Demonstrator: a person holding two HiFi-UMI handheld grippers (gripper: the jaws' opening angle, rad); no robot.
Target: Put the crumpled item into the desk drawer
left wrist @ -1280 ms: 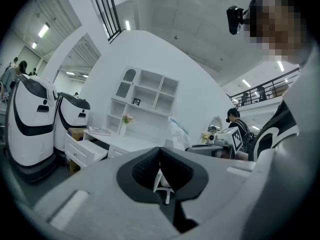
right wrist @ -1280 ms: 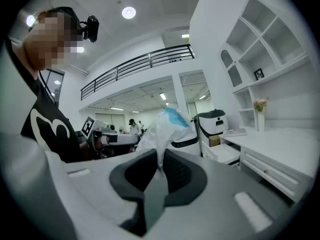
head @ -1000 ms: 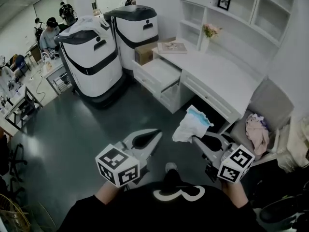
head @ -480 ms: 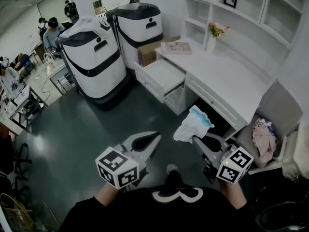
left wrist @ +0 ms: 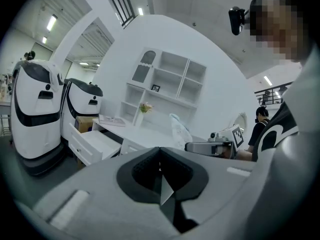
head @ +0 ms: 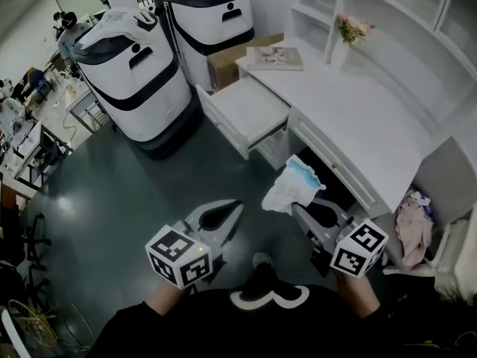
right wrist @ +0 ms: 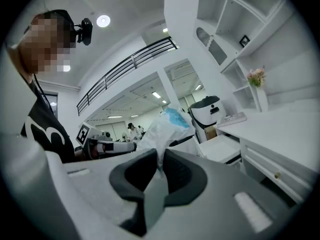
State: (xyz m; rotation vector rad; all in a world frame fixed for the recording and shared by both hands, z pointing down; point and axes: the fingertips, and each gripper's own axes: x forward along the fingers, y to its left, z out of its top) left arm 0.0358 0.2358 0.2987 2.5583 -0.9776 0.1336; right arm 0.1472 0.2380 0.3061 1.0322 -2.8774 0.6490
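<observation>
The right gripper (head: 297,209) clamps the crumpled item (head: 292,186) by its lower edge, held high, likely to clear the open drawer (head: 250,110); the left gripper (head: 236,207) hangs closed and empty

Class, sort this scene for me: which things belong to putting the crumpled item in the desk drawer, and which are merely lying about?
Belongs to the job: crumpled item, pinched in the right gripper; open drawer; desk.
Lying about: book, flower vase, cardboard box, two white machines, clothes on the chair.
</observation>
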